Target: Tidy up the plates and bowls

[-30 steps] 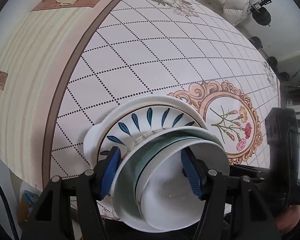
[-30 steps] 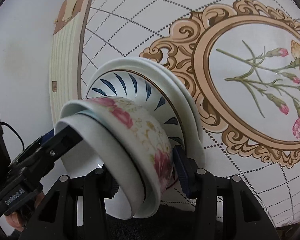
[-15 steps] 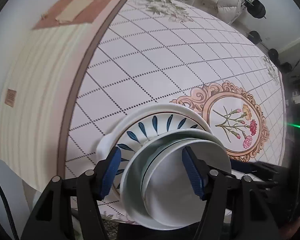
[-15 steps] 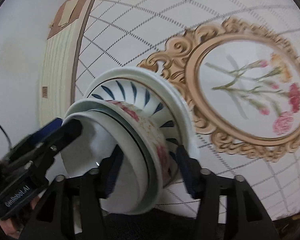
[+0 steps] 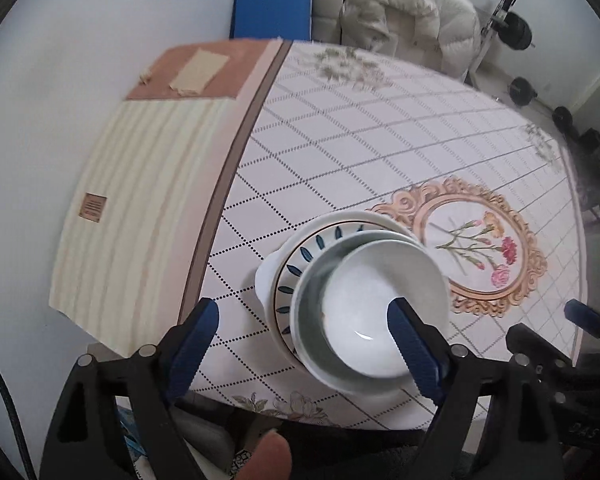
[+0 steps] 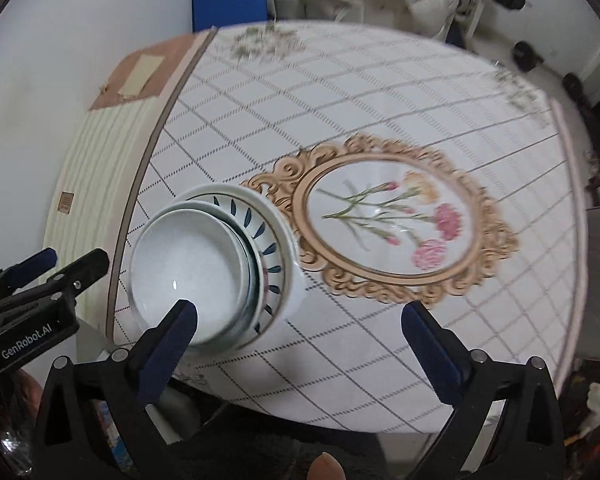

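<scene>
A stack of dishes stands near the table's front left edge. A white bowl (image 5: 380,312) sits inside a pale green-rimmed bowl (image 5: 312,300), on a blue-leaf plate (image 5: 300,264) over a white plate (image 5: 266,280). The stack also shows in the right wrist view, with the white bowl (image 6: 184,264) and the blue-leaf plate (image 6: 270,236). My left gripper (image 5: 306,336) is open and empty, raised above the stack. My right gripper (image 6: 300,320) is open and empty, above and to the right of the stack. Each gripper shows at the edge of the other's view.
The round table has a white grid cloth (image 6: 340,92) with a gold-framed flower medallion (image 6: 384,220). A striped cream runner (image 5: 140,208) hangs at the left. A blue panel (image 5: 272,8), a white coat and dumbbells stand behind the table.
Both grippers have opened, let go of the bowls and pulled up and back from the stack. The bowls now rest level on the plates.
</scene>
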Tool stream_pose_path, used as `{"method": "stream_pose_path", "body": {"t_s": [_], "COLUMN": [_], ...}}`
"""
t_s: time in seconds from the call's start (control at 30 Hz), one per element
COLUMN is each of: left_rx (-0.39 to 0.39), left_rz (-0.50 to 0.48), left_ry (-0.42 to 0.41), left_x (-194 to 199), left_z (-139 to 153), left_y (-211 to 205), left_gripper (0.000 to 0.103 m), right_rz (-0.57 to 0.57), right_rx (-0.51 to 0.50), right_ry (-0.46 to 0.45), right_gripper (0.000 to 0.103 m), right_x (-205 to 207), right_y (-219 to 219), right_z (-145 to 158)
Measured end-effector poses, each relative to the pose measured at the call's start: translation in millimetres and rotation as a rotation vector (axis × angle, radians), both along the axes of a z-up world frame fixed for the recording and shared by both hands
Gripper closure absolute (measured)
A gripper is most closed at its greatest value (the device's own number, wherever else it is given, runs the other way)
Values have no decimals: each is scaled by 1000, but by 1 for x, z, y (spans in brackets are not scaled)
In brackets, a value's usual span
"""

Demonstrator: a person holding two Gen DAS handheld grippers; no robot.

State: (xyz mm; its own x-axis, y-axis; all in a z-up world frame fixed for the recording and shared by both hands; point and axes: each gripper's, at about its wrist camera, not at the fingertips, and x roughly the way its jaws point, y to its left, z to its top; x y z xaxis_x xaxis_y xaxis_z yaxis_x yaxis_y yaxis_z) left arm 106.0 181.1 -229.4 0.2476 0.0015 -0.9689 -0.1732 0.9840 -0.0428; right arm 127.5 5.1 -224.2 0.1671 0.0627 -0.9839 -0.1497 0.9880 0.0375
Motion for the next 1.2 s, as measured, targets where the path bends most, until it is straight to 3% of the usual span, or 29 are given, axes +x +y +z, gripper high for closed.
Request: {"method": "stream_pose_path", "body": {"t_s": [0.07, 0.23, 0.8, 0.97, 1.2], "left_rx": [4, 21, 47, 74, 101], "left_rz": [3, -6, -37, -68, -79], "left_ry": [-31, -102, -244, -277, -304], "left_x": [-10, -36, -102, -114, -126], "left_z": [16, 57, 179, 204, 219], "left_y": [-6, -24, -54, -53, -50], "left_gripper": [7, 4, 3, 3, 3], "right_rz": [-3, -23, -100, -130, -160], "right_rx": [-36, -64, -95, -107, -126], "right_ry": [-56, -173, -419, -471, -477], "right_gripper": [0, 0, 0, 0, 0], "right_x": [-12, -47, -139, -154, -169], "right_y": [-6, -21, -51, -47, -47], "right_z": [20, 76, 240, 267, 280]}}
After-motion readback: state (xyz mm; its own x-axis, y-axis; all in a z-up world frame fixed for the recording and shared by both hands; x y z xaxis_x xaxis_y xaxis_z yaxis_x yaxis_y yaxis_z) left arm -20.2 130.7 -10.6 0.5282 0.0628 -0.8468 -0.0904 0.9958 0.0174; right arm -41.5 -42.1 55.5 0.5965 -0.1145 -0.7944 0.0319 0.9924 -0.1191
